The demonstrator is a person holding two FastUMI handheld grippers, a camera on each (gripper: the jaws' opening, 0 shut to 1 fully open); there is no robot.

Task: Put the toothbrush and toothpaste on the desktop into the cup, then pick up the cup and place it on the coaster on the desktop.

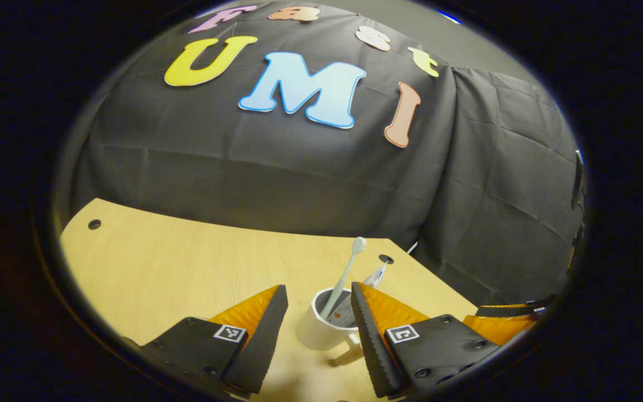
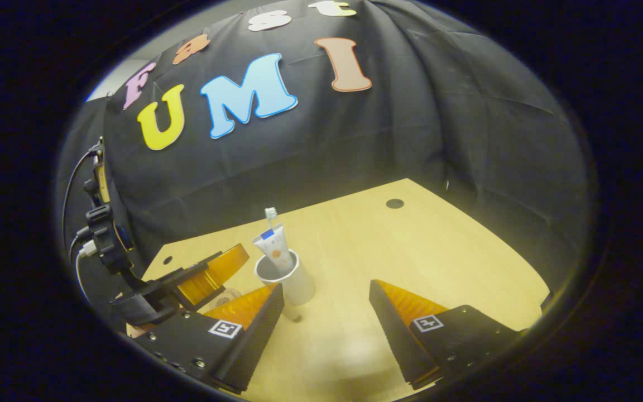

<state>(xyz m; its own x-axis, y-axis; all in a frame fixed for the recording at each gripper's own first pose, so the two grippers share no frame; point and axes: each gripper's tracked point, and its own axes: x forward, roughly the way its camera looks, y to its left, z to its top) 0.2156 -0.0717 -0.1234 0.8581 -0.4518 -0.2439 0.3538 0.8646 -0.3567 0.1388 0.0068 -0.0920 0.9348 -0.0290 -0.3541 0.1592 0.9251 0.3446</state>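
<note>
Both jaws spread wide, nothing gripped. Left gripper (image 1: 315,340): orange-and-black fingers apart at the bottom of the left gripper view, each with a small square marker tag; white cup (image 1: 321,329) stands just beyond the gap, partly hidden behind the right-hand finger, small handle sticking out low toward the camera. No finger touching the cup as far as can be told. Toothbrush (image 1: 345,274) stands tilted inside the cup, head up and leaning away; toothpaste (image 1: 376,274) tip pokes out behind the finger. Wooden desktop (image 1: 176,268) runs back to a black cloth wall (image 1: 299,167); orange edge of the other gripper at far right.

Right gripper (image 2: 327,326): fingers likewise released, bare desktop (image 2: 422,245) between them. Cup (image 2: 291,279) upright just past its left-hand finger, toothpaste (image 2: 274,251) tube standing in it, cap down, toothbrush (image 2: 270,215) bristles showing above the tube. Left gripper (image 2: 210,273) sits beside the cup on the left, cabled body rising behind it. Coaster: a round tan thing low beside that gripper might be it, cannot tell.
</note>
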